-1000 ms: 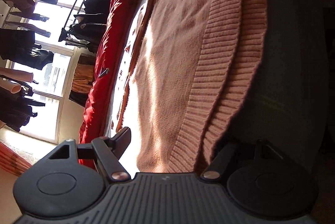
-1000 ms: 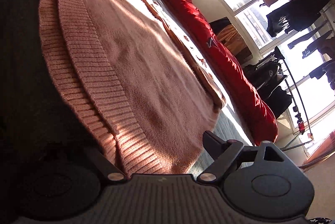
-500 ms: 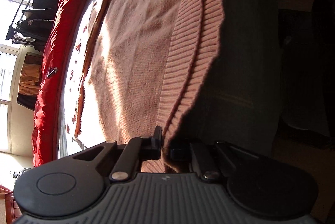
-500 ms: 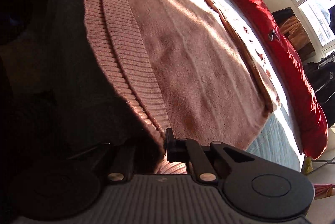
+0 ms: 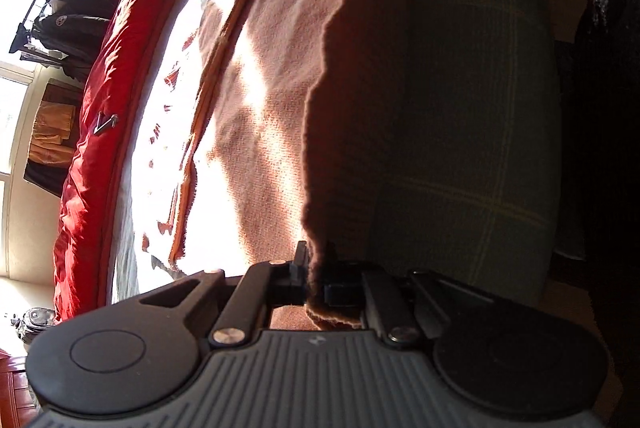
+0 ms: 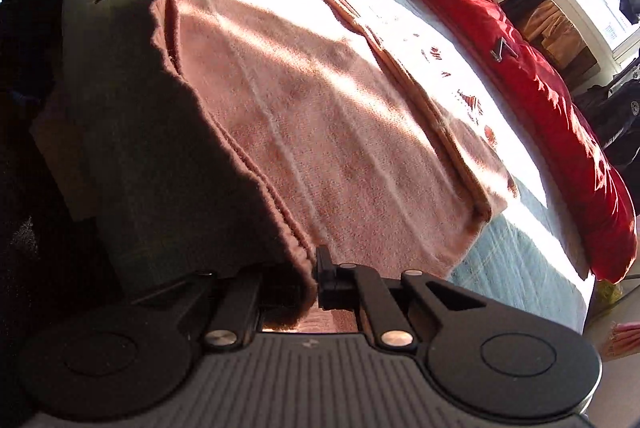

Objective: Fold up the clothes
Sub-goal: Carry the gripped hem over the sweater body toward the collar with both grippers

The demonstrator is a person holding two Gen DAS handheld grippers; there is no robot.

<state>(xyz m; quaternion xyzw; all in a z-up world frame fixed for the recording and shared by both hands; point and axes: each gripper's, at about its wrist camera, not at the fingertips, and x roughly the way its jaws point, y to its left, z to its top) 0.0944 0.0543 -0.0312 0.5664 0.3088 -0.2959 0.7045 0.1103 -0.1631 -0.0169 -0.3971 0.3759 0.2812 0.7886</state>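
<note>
Both pinched tight: left claw (image 5: 314, 278) and right claw (image 6: 310, 282) on pink knitted sweater's (image 6: 340, 132) hem. Best lifted level, corners matched.

The salmon-pink knitted sweater (image 5: 276, 116) is a soft, fuzzy wool-like cloth with a fine matt weave and a thicker hem. Beneath it, the grey-green checked bedspread (image 5: 472, 132) looks like flat woven cloth, matt and lightly textured. Beyond the sweater, the long red padded quilt (image 6: 520, 40) has a smooth, glossy, satin-like sheen. The black left gripper (image 5: 316, 280) and black right gripper (image 6: 310, 284) are matt plastic with shiny metal rivets and ribbed grey housings.
</note>
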